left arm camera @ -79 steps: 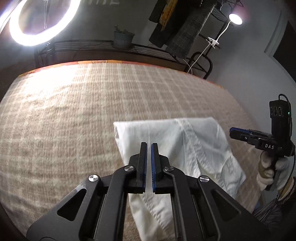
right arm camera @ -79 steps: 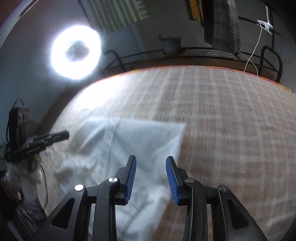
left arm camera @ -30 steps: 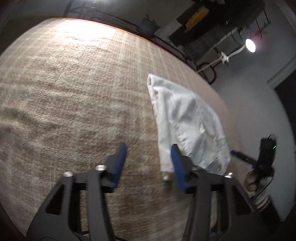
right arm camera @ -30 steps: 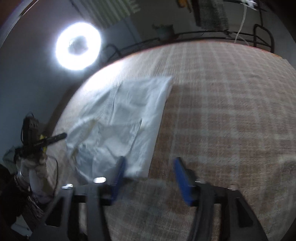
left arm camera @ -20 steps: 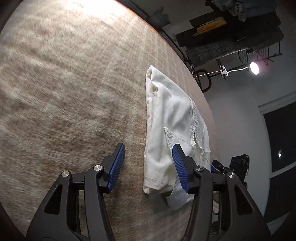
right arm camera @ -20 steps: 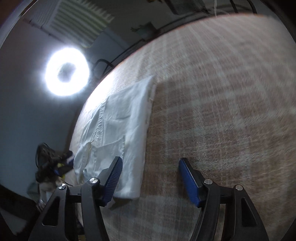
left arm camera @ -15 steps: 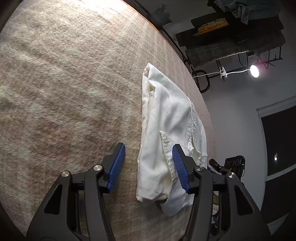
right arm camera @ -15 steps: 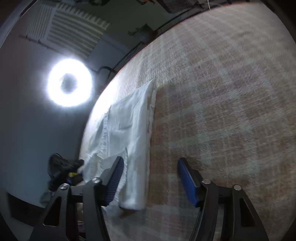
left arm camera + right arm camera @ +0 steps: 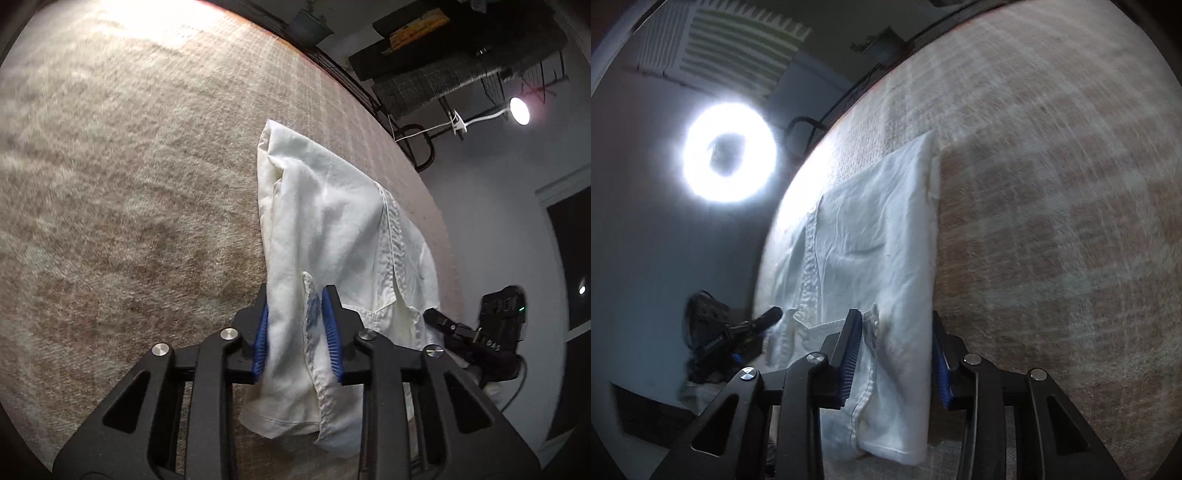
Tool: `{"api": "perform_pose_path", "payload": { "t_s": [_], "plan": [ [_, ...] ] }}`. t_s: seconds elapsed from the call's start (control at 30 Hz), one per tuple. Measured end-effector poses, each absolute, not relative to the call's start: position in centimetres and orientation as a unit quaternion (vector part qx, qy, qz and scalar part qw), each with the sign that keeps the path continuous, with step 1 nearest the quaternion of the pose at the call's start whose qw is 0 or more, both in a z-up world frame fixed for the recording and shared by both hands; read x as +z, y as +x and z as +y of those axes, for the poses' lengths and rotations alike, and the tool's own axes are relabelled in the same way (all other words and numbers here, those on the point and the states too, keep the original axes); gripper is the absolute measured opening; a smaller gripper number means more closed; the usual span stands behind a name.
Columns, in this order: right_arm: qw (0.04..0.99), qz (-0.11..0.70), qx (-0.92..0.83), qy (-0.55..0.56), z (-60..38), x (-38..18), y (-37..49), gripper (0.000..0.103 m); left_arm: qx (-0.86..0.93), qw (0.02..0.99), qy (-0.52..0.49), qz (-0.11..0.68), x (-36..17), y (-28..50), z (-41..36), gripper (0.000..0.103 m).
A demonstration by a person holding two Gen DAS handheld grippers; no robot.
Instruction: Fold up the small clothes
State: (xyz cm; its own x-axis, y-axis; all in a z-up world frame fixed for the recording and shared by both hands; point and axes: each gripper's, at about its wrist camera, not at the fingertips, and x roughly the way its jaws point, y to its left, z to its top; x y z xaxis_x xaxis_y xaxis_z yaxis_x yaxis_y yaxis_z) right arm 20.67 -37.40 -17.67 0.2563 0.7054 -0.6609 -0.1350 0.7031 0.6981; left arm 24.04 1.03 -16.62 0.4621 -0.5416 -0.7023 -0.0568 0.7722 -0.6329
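White garment (image 9: 332, 221) lengthwise away (between both grippers)

To my left the plaid bedspread (image 9: 122, 206) lies bare and open, with room to sweep. The folded white garment (image 9: 332, 229) fills the space ahead. Past the bed's far edge a metal rail (image 9: 354, 85) and a hanging rack (image 9: 461, 66) close off that side.

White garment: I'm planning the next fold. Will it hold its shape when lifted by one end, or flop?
Probably floppy: the white garment lies in soft wrinkles and layers. Likely light, being thin cloth. It may drag rather than slide on the fuzzy plaid blanket.
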Motion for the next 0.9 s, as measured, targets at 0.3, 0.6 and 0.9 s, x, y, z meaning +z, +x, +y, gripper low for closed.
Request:
{"api": "perform_pose_path", "payload": {
  "t_s": [0.3,0.6,0.9],
  "plan": [
    [0.815,0.514,0.244,0.113,-33.3,-13.5,19.4,0.014,-0.151,0.853,-0.204,0.456,-12.6,23.4,-2.9,0.011],
    [0.862,0.46,0.214,0.016,-33.5,-7.6,18.2,0.01,-0.207,0.869,-0.154,0.421,-8.3,25.5,-9.4,0.01],
    [0.891,0.427,0.15,-0.021,-41.7,-3.7,21.6,0.01,-0.261,0.866,-0.128,0.407,-6.9,32.4,-20.7,0.01]
  ]
}}
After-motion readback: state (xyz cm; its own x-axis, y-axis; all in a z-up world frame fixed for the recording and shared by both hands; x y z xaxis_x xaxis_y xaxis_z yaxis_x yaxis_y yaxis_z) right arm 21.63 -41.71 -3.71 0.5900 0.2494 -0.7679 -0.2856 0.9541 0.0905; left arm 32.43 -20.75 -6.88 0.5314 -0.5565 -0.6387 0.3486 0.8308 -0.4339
